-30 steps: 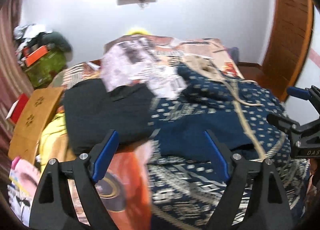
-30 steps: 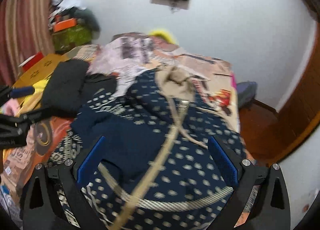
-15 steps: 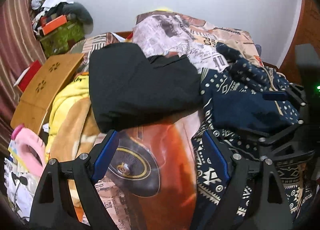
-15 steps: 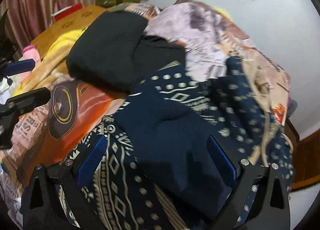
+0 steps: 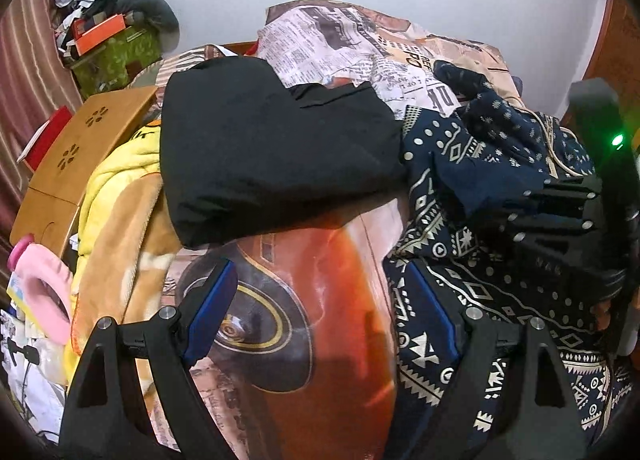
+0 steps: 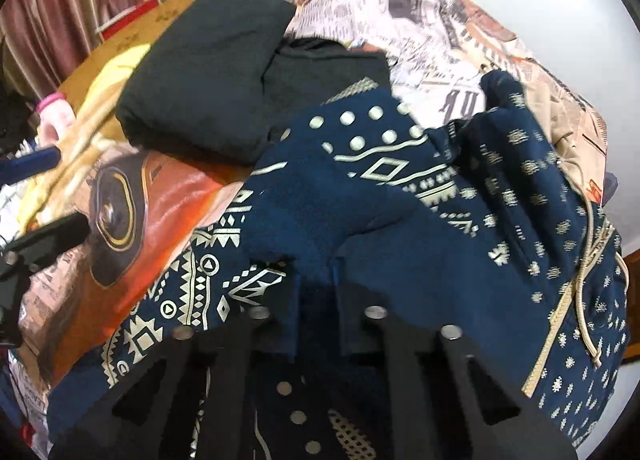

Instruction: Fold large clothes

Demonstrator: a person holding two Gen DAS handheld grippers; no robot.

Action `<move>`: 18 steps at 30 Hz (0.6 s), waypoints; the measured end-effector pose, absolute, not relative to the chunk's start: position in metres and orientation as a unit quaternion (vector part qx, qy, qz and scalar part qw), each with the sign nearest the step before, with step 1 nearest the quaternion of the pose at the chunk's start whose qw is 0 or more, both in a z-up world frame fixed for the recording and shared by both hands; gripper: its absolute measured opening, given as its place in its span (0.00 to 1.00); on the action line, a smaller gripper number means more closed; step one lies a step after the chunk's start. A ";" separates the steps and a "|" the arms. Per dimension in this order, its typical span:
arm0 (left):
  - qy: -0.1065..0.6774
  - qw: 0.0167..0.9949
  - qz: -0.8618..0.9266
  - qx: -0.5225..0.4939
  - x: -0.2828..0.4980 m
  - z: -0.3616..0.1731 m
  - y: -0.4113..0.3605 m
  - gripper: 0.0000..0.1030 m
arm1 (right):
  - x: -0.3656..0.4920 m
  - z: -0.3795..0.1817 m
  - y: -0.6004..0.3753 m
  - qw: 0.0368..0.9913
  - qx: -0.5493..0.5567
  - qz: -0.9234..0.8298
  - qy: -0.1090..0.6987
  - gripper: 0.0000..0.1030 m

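A large navy garment with a cream geometric print (image 6: 400,195) lies crumpled on the bed, also in the left wrist view (image 5: 500,187). My right gripper (image 6: 316,280) is shut on a fold of this navy cloth; it shows from the side in the left wrist view (image 5: 560,199). My left gripper (image 5: 320,300) is open and empty, low over the orange car-print bedsheet (image 5: 320,280), its right finger at the garment's left edge. A folded black garment (image 5: 272,147) lies beyond, also in the right wrist view (image 6: 208,71).
A yellow and tan blanket (image 5: 116,199), a wooden lap table (image 5: 76,151) and a pink item (image 5: 44,300) lie at the left. A green box with clutter (image 5: 116,47) stands at the back left. A newspaper-print pillow (image 5: 340,39) lies at the bed's head.
Both grippers have dropped lower and closer to the bed. My right gripper went from open to shut on the navy cloth. The left gripper stayed open.
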State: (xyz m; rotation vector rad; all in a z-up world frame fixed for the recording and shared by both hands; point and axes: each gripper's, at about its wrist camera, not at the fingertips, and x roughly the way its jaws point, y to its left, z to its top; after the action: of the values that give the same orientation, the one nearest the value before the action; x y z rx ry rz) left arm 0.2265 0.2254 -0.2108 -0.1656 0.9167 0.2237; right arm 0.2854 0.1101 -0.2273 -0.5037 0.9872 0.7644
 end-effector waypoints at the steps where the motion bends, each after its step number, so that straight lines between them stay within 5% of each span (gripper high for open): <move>1: 0.441 0.888 0.106 -0.078 0.227 -0.210 0.224 0.82 | 0.287 -0.223 0.107 0.787 -0.225 0.355 0.452 0.10; 18: 0.413 0.906 0.086 -0.029 0.233 -0.173 0.182 0.85 | 0.289 -0.093 -0.038 0.898 -0.046 0.284 0.332 0.09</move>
State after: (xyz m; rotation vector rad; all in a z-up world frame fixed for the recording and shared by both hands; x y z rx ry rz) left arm 0.2325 0.1824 -0.1726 -0.0590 0.8519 0.1786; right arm 0.2893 -0.0385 -0.0926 -0.0947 0.6880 0.5876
